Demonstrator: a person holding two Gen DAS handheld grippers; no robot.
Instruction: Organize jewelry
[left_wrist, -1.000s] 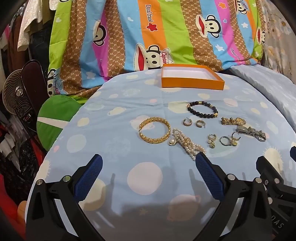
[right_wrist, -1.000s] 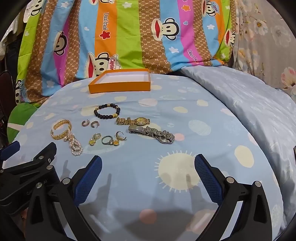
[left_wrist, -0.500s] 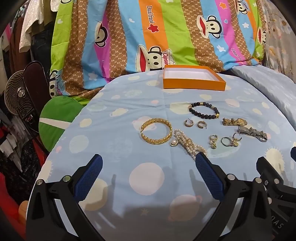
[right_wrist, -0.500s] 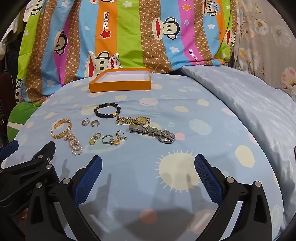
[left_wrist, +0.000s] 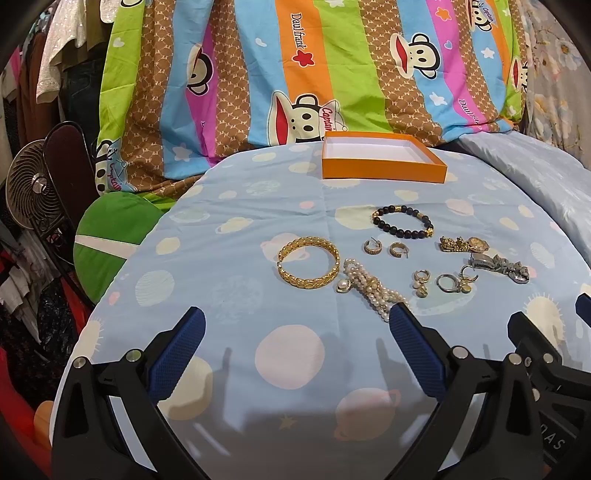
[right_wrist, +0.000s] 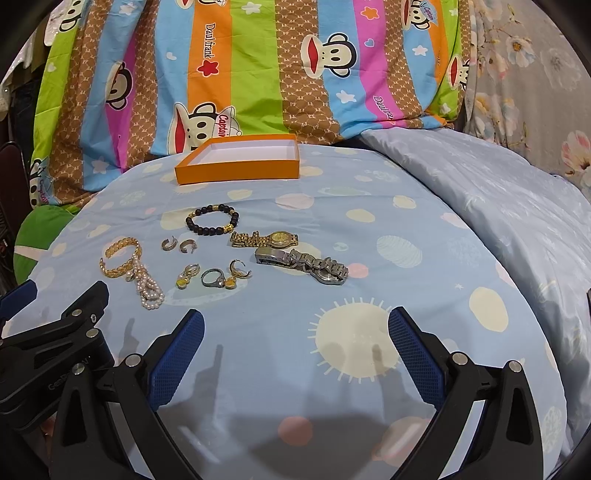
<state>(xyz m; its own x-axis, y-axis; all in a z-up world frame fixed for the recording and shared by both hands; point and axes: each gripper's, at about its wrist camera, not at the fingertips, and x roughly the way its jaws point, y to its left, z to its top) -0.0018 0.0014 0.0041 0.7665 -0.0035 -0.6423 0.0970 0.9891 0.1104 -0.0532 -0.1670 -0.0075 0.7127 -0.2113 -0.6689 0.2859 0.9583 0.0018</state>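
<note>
Jewelry (left_wrist: 402, 262) small, light, slippery on bed (left_wrist: 236, 229): pinch bangle (left_wrist: 308, 267) rim; both grippers' fingers (left_wrist: 177, 350) spread, empty.

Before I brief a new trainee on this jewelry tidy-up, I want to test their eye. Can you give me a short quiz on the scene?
1. True or false: the shallow orange cardboard box already holds jewelry.
2. Which lies nearest the box? A) woven gold bangle B) black bead bracelet with gold beads C) silver metal-link watch
3. Fill in: the white pearl strand touches the gold ____.

Key
1. False: only its white inside shows.
2. B
3. bangle

Both the left tongs and right tongs are open and hold nothing.
</note>
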